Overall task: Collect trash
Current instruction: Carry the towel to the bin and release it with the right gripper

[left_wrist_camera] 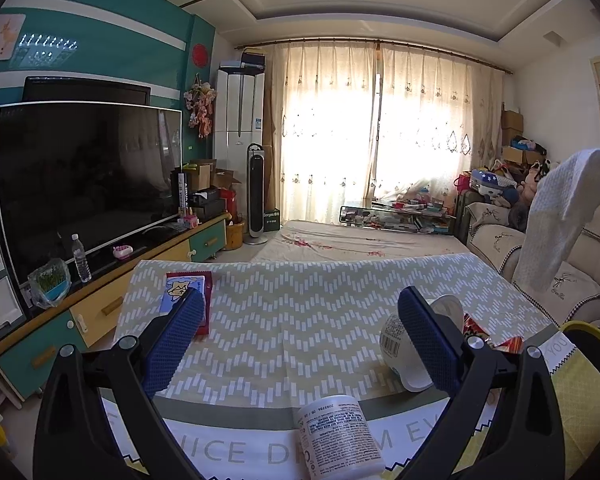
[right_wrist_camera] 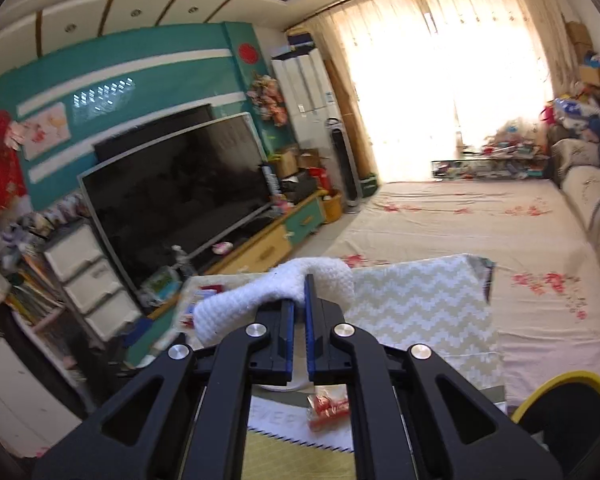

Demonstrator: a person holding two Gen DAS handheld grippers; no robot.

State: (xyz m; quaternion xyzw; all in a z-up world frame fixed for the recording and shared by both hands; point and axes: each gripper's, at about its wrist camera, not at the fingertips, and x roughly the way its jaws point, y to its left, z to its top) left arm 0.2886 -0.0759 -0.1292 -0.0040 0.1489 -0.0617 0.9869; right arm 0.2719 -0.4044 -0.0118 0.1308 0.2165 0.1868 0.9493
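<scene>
My right gripper (right_wrist_camera: 299,294) is shut on a white textured tissue (right_wrist_camera: 276,292) and holds it in the air above the table; the tissue also hangs at the right of the left wrist view (left_wrist_camera: 560,216). My left gripper (left_wrist_camera: 300,312) is open and empty, low over the patterned tablecloth (left_wrist_camera: 292,312). A white tipped cup with a barcode (left_wrist_camera: 396,344) lies by its right finger (left_wrist_camera: 428,340). A red and blue snack packet (left_wrist_camera: 188,292) lies by its left finger (left_wrist_camera: 176,340). A white jar (left_wrist_camera: 336,436) lies near the front edge. A red wrapper (right_wrist_camera: 326,406) lies below my right gripper. A yellow-rimmed bin (right_wrist_camera: 568,408) stands at the right.
A large TV (left_wrist_camera: 88,176) stands on a low cabinet (left_wrist_camera: 100,308) at the left, with a water bottle (left_wrist_camera: 81,258). A sofa (left_wrist_camera: 560,280) is at the right. A covered low surface (left_wrist_camera: 360,240) and a cluttered glass table (left_wrist_camera: 396,216) lie beyond the table.
</scene>
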